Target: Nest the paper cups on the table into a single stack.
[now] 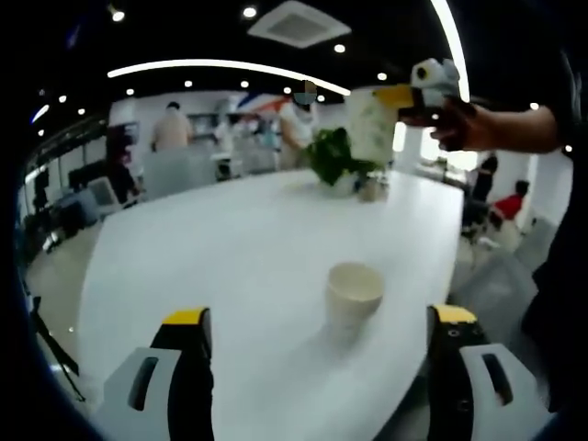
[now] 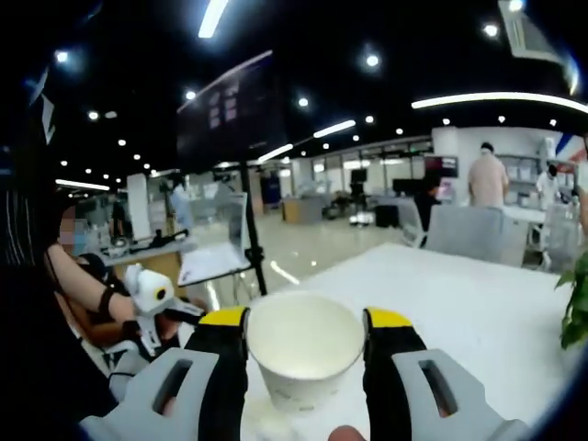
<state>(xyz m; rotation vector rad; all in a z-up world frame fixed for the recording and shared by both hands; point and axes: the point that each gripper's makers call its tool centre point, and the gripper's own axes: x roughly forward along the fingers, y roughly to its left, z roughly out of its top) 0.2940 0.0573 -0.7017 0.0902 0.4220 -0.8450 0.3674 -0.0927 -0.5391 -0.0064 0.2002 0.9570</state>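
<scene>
One cup clamped in right tongs

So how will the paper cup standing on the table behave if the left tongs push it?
The paper cup looks empty, so probably light and apt to slide on the smooth white table. It stands upright and open; a high push may tip it. Its thin walls likely dent.

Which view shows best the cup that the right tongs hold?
The right gripper view: the held cup sits close between the right tongs, its open mouth and inside plain to see. In the left gripper view the same cup is small and far, raised above the table, seen from its side.
</scene>
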